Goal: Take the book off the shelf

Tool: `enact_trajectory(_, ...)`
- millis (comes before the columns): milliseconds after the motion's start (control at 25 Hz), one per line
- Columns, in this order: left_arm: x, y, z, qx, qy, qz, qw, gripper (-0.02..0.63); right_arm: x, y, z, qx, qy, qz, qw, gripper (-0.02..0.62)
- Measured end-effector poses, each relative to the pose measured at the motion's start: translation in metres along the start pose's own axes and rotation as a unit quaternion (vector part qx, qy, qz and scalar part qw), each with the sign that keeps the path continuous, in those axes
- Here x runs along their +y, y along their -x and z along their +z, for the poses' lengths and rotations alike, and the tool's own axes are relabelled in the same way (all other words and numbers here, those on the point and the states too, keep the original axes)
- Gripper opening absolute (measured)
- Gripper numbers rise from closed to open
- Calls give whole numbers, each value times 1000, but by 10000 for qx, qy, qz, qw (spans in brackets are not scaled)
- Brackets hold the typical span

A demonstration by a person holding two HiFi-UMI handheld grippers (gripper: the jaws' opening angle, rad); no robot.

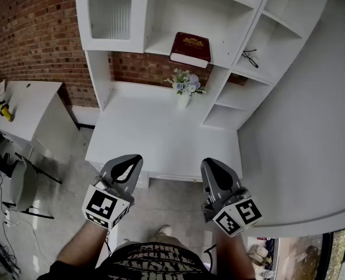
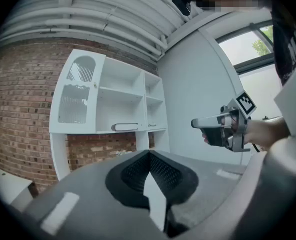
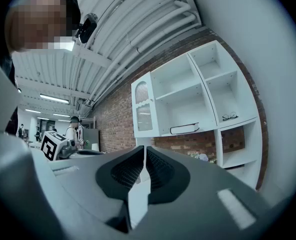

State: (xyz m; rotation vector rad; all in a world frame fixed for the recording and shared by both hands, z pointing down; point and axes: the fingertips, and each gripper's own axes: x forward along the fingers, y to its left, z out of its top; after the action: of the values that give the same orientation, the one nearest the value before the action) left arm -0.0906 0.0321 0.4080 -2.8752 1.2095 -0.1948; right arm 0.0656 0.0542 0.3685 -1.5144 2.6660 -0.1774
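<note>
A dark red book (image 1: 190, 49) lies flat on a middle shelf of the white shelf unit (image 1: 154, 45); it shows as a pale slab (image 2: 124, 127) in the left gripper view and the book (image 3: 184, 129) in the right gripper view. My left gripper (image 1: 127, 163) is held low in front of the desk, jaws pressed together, nothing between them. My right gripper (image 1: 215, 169) hangs beside it, also shut and empty. Both are well short of the book. The right gripper (image 2: 208, 125) shows from the side in the left gripper view.
A small vase of flowers (image 1: 185, 87) stands on the white desk top (image 1: 160, 136) under the book's shelf. Eyeglasses (image 1: 251, 57) lie in the right-hand shelf bay. A glass-fronted cabinet door (image 1: 109, 11) is at upper left. A second white table (image 1: 20, 107) stands left, a white wall (image 1: 312, 127) right.
</note>
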Motion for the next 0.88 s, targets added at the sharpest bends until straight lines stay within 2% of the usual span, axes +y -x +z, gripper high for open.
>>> enact_trajectory(160,-18,-11,-63,676,296,-95,9972,0,-9,1,-29,272,-265,83,9992,58)
enact_trajectory(280,-35,-3,-81,850,458,-131,9952,0,-10,8,-41,356,-377,131,9986,58)
enact_trajectory(480,-31,-1,-58,676,274,132,9973,0,-17,12,-42,343,-336,245,9985,51)
enact_trajectory(880,-31,-13,5,-20,-71,634,9980,0,-43,28,-16,157,-104,517,9985,38)
